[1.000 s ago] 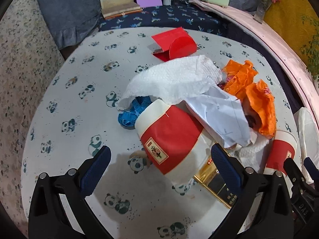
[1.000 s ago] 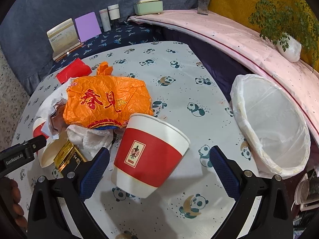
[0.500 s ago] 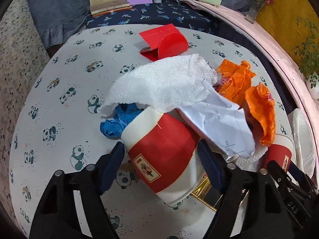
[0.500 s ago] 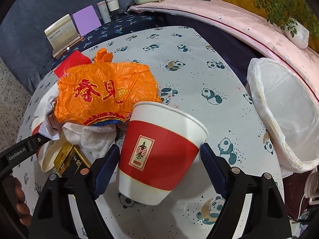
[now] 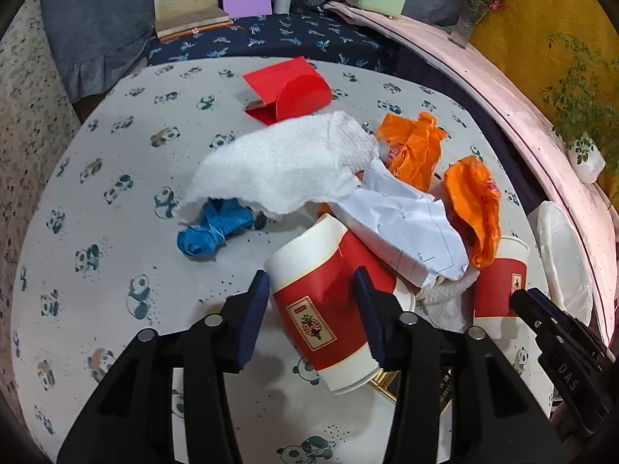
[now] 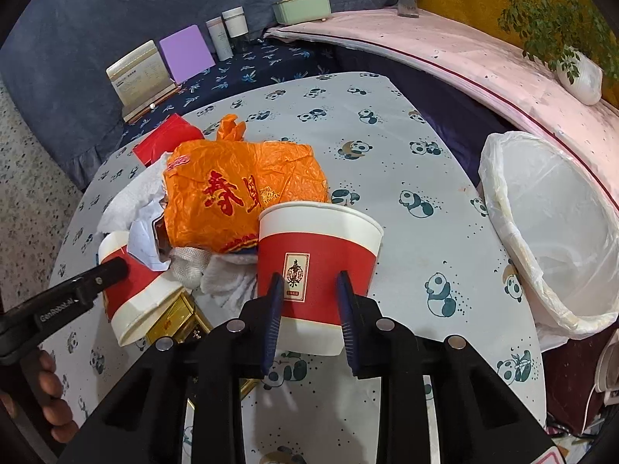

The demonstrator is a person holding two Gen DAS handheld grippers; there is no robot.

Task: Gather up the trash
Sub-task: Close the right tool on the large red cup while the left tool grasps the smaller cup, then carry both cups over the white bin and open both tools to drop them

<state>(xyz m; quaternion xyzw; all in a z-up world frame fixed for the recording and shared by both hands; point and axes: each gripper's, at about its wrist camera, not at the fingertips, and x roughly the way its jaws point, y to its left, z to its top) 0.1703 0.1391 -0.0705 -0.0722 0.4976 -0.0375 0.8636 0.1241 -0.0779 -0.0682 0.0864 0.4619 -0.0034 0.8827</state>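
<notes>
The left gripper (image 5: 313,311) was closing on a tipped red paper cup (image 5: 325,305), its pads pressing the cup's sides. The right gripper (image 6: 309,311) was closing on an upright red cup (image 6: 317,263), squeezing its lower wall. Beyond both lay the orange bag (image 6: 247,193), paper towel (image 5: 282,162) and crumpled sheet (image 5: 406,228); the lined bin (image 6: 549,239) stood right of the right gripper

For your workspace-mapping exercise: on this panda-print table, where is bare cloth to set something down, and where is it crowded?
Free: the panda-print tablecloth left of the blue string bundle, and the stretch between the orange plastic bag and the white-lined bin. Crowded: the middle heap of white paper towel, creased paper and both red-and-white paper cups.
</notes>
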